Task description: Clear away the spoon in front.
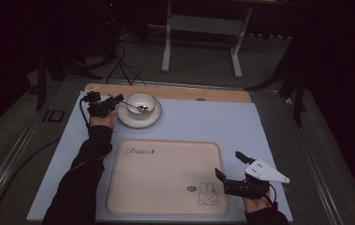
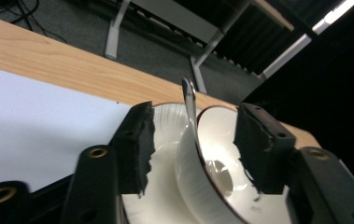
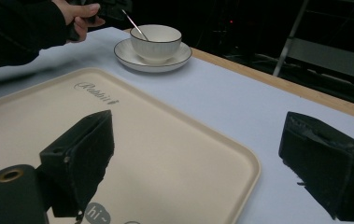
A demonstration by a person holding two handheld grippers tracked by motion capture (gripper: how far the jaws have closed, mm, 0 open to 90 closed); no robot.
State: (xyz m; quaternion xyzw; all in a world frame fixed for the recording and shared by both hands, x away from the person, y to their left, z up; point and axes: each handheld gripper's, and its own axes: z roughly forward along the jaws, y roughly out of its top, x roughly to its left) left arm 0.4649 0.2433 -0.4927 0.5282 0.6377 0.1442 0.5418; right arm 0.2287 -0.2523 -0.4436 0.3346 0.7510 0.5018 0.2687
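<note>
I am looking down on a table under a pale blue mat [image 1: 203,123]. My left gripper [image 1: 114,100] is reaching to the far left part of the mat, where a white cup [image 1: 141,103] is sitting on a white saucer [image 1: 123,118]. A metal spoon [image 1: 135,106] is leaning in the cup, its handle pointing toward that gripper. In the left gripper view, the spoon handle [image 2: 191,109] is standing upright between the two jaws, with a clear gap on each side; the pads [image 2: 142,144] are not pressing it, so the jaws are released around it, partly narrowed.

My right gripper [image 1: 229,168] is hovering at the near right, over the right edge of a cream tray [image 1: 166,178] printed with a rabbit drawing. Its jaws are standing wide apart and gripping nothing; in the right gripper view one jaw is hanging over the tray [image 3: 165,154] and the other over the mat [image 3: 240,112]. The cup [image 3: 156,41] and saucer are sitting well apart from this gripper, across the tray.
</note>
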